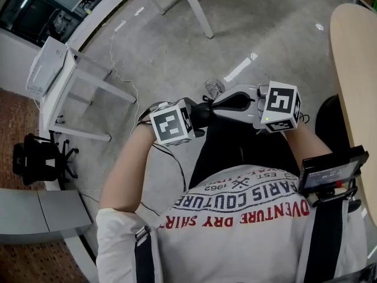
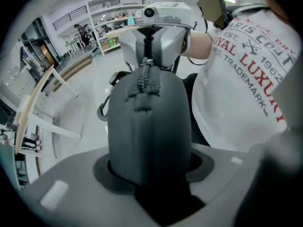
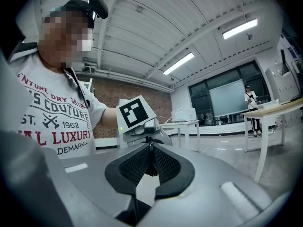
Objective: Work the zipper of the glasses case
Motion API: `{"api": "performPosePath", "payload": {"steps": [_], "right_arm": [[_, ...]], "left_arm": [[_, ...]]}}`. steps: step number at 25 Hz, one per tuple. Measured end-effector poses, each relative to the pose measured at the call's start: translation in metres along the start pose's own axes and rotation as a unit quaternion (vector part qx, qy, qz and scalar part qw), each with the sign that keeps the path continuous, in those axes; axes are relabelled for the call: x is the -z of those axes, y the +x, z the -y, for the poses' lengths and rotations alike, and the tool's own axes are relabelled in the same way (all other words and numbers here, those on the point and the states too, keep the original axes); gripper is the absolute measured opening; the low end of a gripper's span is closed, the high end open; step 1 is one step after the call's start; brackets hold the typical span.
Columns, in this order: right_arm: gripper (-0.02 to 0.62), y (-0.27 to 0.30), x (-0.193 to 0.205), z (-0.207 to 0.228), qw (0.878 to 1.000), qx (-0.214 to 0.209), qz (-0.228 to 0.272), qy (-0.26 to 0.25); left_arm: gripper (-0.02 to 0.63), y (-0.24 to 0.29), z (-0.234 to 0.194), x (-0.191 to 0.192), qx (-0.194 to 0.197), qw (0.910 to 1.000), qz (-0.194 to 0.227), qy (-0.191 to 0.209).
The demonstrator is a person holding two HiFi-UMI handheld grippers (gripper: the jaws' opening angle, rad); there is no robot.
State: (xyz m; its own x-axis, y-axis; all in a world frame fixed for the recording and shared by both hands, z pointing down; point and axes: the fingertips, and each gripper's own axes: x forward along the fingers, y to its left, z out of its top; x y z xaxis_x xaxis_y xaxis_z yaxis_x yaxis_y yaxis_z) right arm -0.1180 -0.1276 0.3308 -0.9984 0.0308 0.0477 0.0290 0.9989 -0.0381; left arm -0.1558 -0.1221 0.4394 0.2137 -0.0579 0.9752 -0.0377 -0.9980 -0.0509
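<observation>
Left gripper view: dark glasses case (image 2: 147, 126) clamped at its near end in the left gripper (image 2: 149, 169), jaws narrowed firmly onto it, body standing straight out along them, zipper (image 2: 143, 86) running up its ridge with teeth apparently meshed. At the case's far end, zipper pull (image 2: 147, 63) pinched by the right gripper (image 2: 151, 51). Right gripper view: jaws all but closed on that thin dark tab, mesh pads (image 3: 132, 167) pressed to either side of it, marker cube (image 3: 136, 113) of the left gripper showing beyond, the case itself hidden behind the pads. Head view: both grippers nose to nose with the case between, held in the air ahead of a white printed T-shirt (image 1: 235, 211), the grey floor (image 1: 177, 52) well below the case. Likely step in hand: drawing the pull along the teeth. To do it well, hold the left clamp steady as an anchor, draw the tab in line with the zipper rather than sideways, follow the curve round the case's end, and go slowly, mindful of a slight tab apt to slip from the pads.
</observation>
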Motion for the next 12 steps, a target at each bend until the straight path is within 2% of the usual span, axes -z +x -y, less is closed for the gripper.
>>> {"api": "performPosePath", "payload": {"steps": [6, 12], "right_arm": [[0.021, -0.0014, -0.0019, -0.0045, 1.000, -0.016, -0.007, -0.010], [0.020, -0.0057, -0.0050, -0.0055, 1.000, -0.020, -0.008, -0.018]], "left_arm": [[0.245, -0.0016, 0.0022, -0.0014, -0.006, 0.9998, 0.003, 0.018], [0.243, -0.0029, 0.0094, -0.0062, 0.021, 0.9990, 0.041, -0.002]]}}
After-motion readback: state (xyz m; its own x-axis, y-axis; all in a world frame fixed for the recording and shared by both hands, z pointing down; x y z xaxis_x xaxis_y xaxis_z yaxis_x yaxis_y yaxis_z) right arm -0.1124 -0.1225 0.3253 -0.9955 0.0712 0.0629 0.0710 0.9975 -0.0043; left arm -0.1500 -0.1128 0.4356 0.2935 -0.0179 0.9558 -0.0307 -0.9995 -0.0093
